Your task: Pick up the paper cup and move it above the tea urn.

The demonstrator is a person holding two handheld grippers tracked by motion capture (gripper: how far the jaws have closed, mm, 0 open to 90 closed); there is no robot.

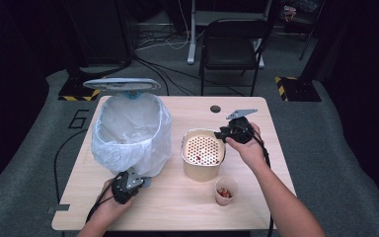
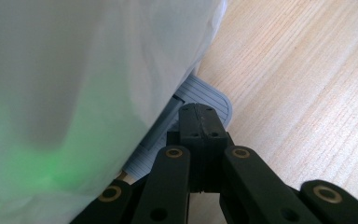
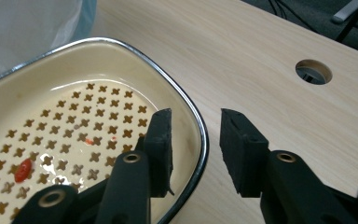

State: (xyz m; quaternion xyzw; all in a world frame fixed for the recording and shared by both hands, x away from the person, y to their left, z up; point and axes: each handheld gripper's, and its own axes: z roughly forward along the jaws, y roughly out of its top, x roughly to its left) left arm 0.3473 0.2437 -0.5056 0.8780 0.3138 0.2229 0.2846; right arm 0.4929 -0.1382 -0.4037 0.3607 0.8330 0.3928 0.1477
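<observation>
At the middle of the wooden table, the right gripper is straddling the far right rim of the cream strainer pot, one jaw inside the wall and one outside, the jaws standing apart with the metal-edged rim between them and the pads not yet pressing on it. This looks like the grasping step: the pot is probably about to be lifted and tipped toward the lined trash bin standing just to its left, so the next move is calling for the jaws to be closing firmly on the rim before any lift, since a thin curved wall could be slipping out of a loose pinch. At the near left, the left gripper is resting with its jaws together on the grey foot pedal at the bin's base, which is likely holding the lid up at the far side. The right gripper view is showing what the high view is blurring: the cross-shaped holes of the perforated insert and a red scrap lying on it. The left gripper view is giving the closed jaw tips against the pedal beside the white bag liner. Near the pot's near right corner, a small cup of reddish bits is sitting, seen from above.
</observation>
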